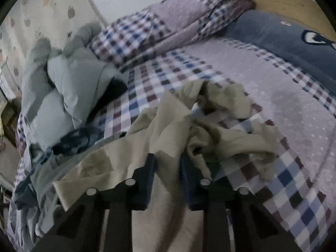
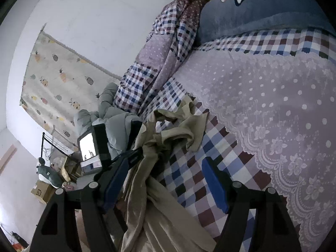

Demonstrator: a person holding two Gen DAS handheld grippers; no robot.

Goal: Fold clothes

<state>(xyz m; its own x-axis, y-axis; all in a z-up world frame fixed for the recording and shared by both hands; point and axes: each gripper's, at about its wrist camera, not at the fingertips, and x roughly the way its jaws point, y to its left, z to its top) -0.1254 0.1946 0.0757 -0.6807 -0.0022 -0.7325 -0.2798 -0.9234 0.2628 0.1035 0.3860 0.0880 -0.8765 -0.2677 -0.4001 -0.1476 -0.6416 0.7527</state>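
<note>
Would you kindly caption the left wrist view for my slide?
Left gripper shut on crumpled beige garment lying on checked bedspread.

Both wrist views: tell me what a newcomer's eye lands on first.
First, the crumpled beige garment, bunched mid-bed on the checked bedspread, with the left gripper closed on its fabric. In the right view the right gripper stands open over the same cloth. Then the pale grey bundle at the bed's left edge and the blue-grey pillow by the headboard.

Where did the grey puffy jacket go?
In the left wrist view the grey puffy jacket lies heaped at the left edge of the checked bedspread, just below the rolled checked quilt and left of the beige garment.
</note>
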